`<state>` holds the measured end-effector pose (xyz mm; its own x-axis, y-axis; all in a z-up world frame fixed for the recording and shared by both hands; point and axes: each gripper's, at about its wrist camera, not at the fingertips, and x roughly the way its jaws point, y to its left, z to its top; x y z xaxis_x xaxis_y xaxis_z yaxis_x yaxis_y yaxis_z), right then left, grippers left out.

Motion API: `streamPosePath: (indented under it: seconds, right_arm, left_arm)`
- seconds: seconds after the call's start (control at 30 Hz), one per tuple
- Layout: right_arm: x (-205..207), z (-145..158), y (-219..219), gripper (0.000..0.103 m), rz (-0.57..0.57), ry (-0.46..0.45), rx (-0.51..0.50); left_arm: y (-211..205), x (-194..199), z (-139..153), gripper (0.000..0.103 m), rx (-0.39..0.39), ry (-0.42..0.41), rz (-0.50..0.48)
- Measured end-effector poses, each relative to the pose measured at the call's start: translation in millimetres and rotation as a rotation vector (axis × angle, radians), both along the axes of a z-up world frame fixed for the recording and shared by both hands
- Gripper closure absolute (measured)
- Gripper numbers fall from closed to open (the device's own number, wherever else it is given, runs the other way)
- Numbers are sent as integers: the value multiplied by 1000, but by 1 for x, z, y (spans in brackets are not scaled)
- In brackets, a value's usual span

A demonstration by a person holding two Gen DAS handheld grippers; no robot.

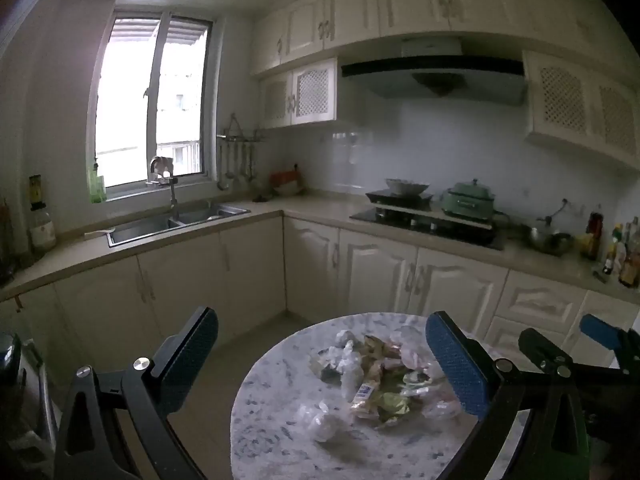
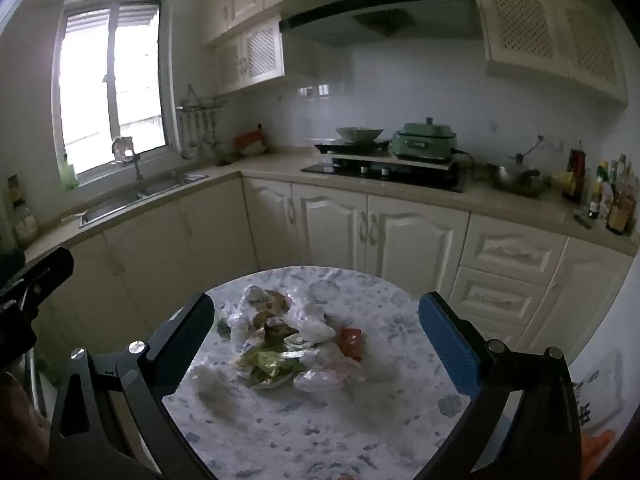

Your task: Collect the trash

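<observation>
Right now both your grippers hang over the round marble worktop (image 2: 304,432), tilted a little downward, and neither is touching anything. Your left gripper (image 1: 324,364) has its fingers spread wide with nothing between them, and your right gripper (image 2: 316,344) is just as wide and empty. The trash pile (image 2: 292,344) sits near the middle of the worktop: crumpled white tissues (image 2: 316,330), a green wrapper (image 2: 268,362), a red scrap (image 2: 352,342) and some brown bits, all bunched together. From the left view the pile (image 1: 380,376) lies ahead and toward the right finger. Behind the worktop run the kitchen cabinets (image 2: 400,236).
</observation>
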<state>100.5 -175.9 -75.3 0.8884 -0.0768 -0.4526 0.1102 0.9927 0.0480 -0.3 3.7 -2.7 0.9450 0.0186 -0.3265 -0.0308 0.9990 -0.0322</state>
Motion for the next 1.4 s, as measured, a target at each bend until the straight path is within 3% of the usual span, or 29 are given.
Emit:
streamPosePath:
  seconds: [0.83, 1.2, 1.4]
  right_arm:
    - [4, 3, 0, 0, -1, 15, 1]
    - [19, -10, -2, 0, 7, 63, -14]
    - [37, -29, -4, 0, 11, 118, -31]
  left_arm:
    - [-2, 5, 1, 1, -20, 26, -7]
    - [-2, 25, -9, 1, -8, 64, -10]
    - [1, 51, -24, 1, -8, 128, -17]
